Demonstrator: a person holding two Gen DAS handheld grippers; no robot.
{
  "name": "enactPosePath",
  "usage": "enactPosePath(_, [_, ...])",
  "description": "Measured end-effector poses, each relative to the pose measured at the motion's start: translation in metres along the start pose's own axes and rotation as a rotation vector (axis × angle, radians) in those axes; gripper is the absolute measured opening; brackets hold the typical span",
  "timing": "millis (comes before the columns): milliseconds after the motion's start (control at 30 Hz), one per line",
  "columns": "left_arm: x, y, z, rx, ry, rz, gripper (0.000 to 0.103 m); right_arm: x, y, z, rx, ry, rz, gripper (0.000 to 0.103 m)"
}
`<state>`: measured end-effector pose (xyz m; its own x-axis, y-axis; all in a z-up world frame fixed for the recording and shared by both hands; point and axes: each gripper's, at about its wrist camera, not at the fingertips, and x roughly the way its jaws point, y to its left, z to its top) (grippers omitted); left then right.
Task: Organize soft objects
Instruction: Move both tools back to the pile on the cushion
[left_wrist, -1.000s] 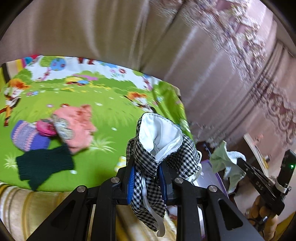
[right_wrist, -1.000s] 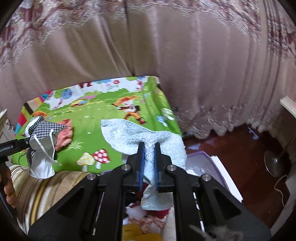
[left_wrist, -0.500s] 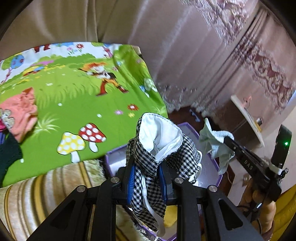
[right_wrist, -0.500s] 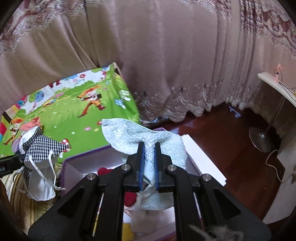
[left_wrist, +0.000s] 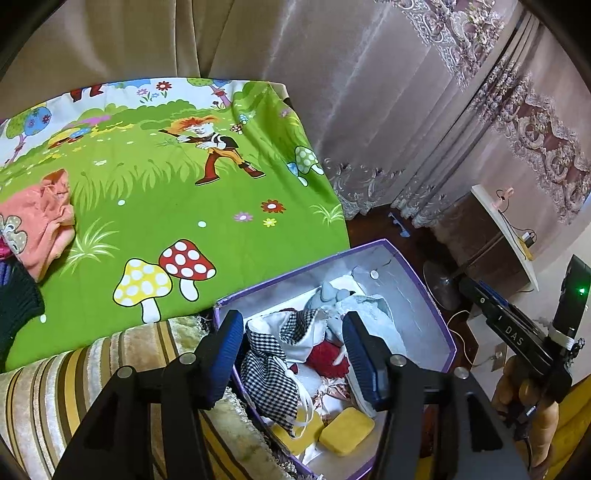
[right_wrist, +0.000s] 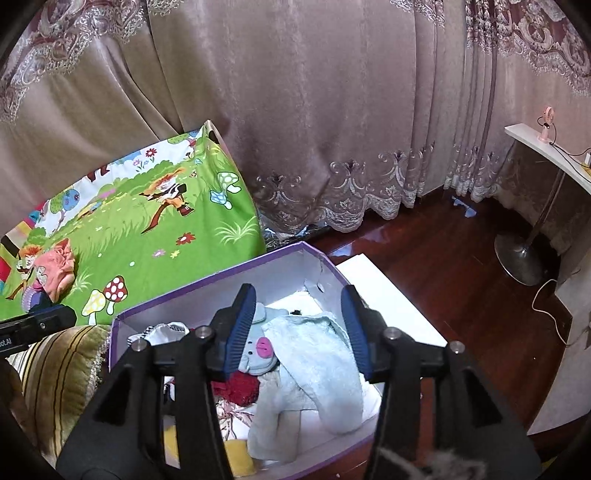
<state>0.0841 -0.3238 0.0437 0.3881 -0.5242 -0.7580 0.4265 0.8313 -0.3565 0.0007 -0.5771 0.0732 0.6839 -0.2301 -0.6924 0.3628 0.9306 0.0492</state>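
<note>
A purple box (left_wrist: 424, 295) (right_wrist: 221, 275) stands on the floor beside the bed. My left gripper (left_wrist: 293, 354) is open above it; the black-and-white checked cloth (left_wrist: 271, 373) lies in the box below. My right gripper (right_wrist: 299, 328) is open over the box; the pale blue towel (right_wrist: 317, 369) lies in it beside a blue plush pig (right_wrist: 258, 347). A red item (left_wrist: 327, 356) and yellow sponges (left_wrist: 345, 430) also lie inside. A pink garment (left_wrist: 40, 218), a dark green knit (left_wrist: 16, 306) and other pieces remain on the green cartoon sheet (left_wrist: 177, 206).
A striped cushion (left_wrist: 85, 398) lies along the bed edge next to the box. Curtains (right_wrist: 332, 110) hang behind. A white board (right_wrist: 384, 295) lies on the dark wood floor right of the box. A fan stand (right_wrist: 521, 254) and a white shelf (right_wrist: 546, 147) are at right.
Both grippers swung right from the bed to over the box and opened. The checked cloth and the blue towel dropped into the box.
</note>
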Motion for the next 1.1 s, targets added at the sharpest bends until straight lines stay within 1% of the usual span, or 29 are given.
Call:
enactPosePath(267, [-0.013, 0.009, 0.002, -0.014, -0.039, 0.006, 0.057, -0.003, 0.016, 0.003, -0.034, -0.003, 0.018, 0.053])
enactPosePath(333, [-0.016, 0.014, 0.002, -0.022, -0.045, 0.009, 0.057, -0.004, 0.023, 0.004, -0.045, -0.003, 0.036, 0.053])
enactPosePath(567, [-0.033, 0.044, 0.006, -0.083, -0.087, 0.030, 0.057, -0.005, 0.053, 0.006, -0.094, 0.004, 0.081, 0.054])
enactPosePath(633, [-0.039, 0.055, 0.008, -0.101, -0.099, 0.040, 0.057, -0.006, 0.064, 0.008, -0.112, 0.005, 0.096, 0.056])
enactPosePath(700, [-0.046, 0.068, 0.010, -0.125, -0.116, 0.047, 0.057, -0.008, 0.073, 0.009, -0.124, 0.004, 0.112, 0.060])
enactPosePath(900, [-0.066, 0.109, 0.013, -0.185, -0.156, 0.087, 0.057, -0.011, 0.109, 0.012, -0.189, 0.013, 0.152, 0.062])
enactPosePath(1100, [-0.082, 0.157, 0.011, -0.248, -0.166, 0.148, 0.057, -0.008, 0.141, 0.015, -0.241, 0.029, 0.189, 0.064])
